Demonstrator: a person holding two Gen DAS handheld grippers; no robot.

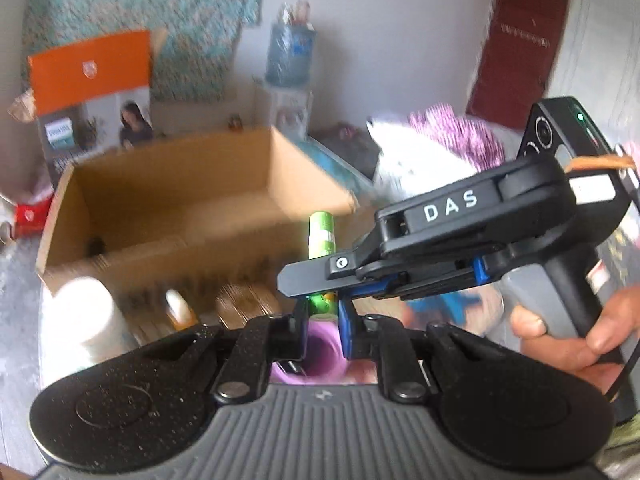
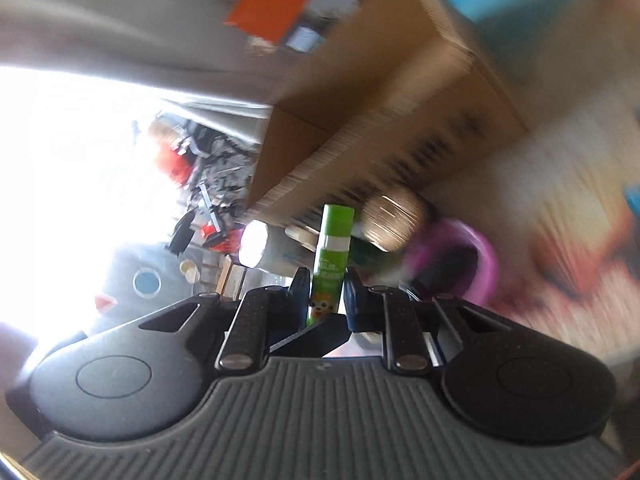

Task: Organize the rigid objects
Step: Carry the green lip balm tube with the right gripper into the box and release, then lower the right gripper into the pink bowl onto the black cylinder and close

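A green glue stick (image 1: 321, 240) stands upright between both grippers, in front of an open cardboard box (image 1: 172, 184). My left gripper (image 1: 323, 312) has its fingers close on the stick's lower end. My right gripper (image 2: 327, 284) also has its fingers on the stick (image 2: 332, 256); in the left wrist view its body (image 1: 460, 236) crosses from the right and its fingertip (image 1: 296, 280) lies across the stick. The box shows tilted and blurred in the right wrist view (image 2: 384, 120).
A purple cup (image 1: 320, 348) lies below my left fingers. A white jar (image 1: 86, 316), a small amber bottle (image 1: 180, 312) and a round wooden lid (image 1: 248, 304) stand before the box. An orange-topped carton (image 1: 92, 96) stands behind it.
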